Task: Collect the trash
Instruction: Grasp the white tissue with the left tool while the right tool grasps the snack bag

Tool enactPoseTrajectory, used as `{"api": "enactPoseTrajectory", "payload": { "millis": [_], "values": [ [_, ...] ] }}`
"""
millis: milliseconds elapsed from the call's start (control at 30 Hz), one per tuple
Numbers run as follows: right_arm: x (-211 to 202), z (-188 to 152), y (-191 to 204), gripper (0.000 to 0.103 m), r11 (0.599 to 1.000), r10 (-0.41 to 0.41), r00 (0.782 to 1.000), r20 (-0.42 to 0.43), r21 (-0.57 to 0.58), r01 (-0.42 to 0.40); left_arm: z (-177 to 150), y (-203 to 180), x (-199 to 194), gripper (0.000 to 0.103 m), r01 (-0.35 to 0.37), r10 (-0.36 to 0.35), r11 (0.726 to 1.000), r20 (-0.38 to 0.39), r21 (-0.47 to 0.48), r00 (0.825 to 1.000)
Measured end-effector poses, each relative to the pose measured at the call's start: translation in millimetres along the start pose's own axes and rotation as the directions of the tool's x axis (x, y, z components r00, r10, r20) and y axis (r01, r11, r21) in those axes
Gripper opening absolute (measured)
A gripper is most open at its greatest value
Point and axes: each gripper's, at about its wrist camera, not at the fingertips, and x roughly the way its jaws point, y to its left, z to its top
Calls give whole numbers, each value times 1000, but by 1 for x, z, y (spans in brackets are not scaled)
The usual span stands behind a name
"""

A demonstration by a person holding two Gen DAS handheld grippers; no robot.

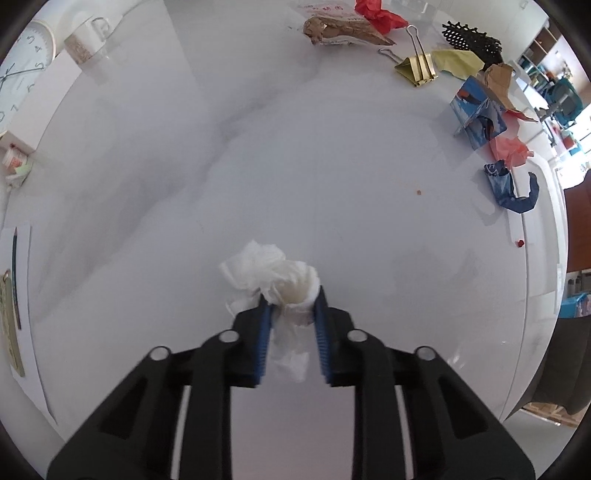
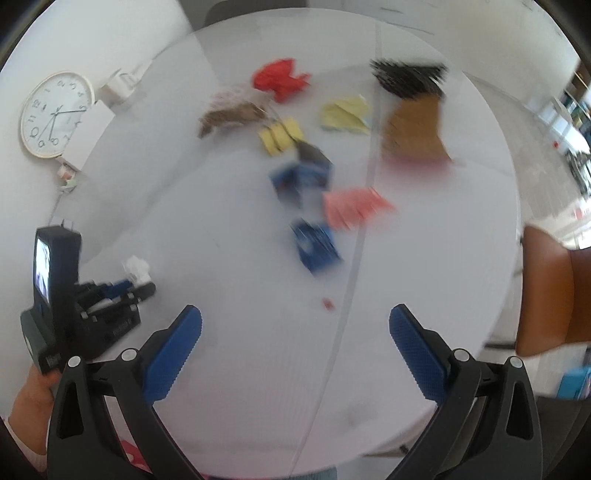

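Observation:
My left gripper (image 1: 291, 301) is shut on a crumpled white tissue (image 1: 271, 275), held between its blue pads over the white table (image 1: 295, 147). In the right wrist view the left gripper (image 2: 138, 286) shows at the left with the tissue (image 2: 138, 269) at its tips. My right gripper (image 2: 295, 325) is open and empty above the table's near part. Scattered trash lies beyond it: red paper (image 2: 280, 79), a brown wrapper (image 2: 231, 114), yellow paper (image 2: 345, 112), a pink scrap (image 2: 352, 208) and a blue wrapper (image 2: 316, 245). The right view is motion-blurred.
A gold binder clip (image 1: 419, 68), a black mesh piece (image 1: 471, 35), a blue carton (image 1: 478, 114) and brown paper (image 1: 500, 83) sit at the far right. A wall clock (image 1: 20, 74), a mug (image 1: 86, 38) and papers (image 1: 16, 306) are at the left.

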Motion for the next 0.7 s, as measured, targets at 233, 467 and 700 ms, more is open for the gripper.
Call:
{"api": "enactPoseTrajectory", "payload": {
  "millis": [233, 467, 700],
  "values": [
    [35, 90, 51, 101, 996, 63, 998, 10, -68, -62, 30, 20, -18, 18, 19, -18, 1000, 23, -19, 1000],
    [95, 175, 89, 101, 998, 58, 998, -14, -39, -58, 83, 38, -33, 18, 0, 0, 1000, 82, 1, 997],
    [149, 214, 101, 101, 1000, -27, 998, -61, -8, 26, 122, 44, -19, 18, -4, 2, 1000, 80, 20, 997]
  ]
}}
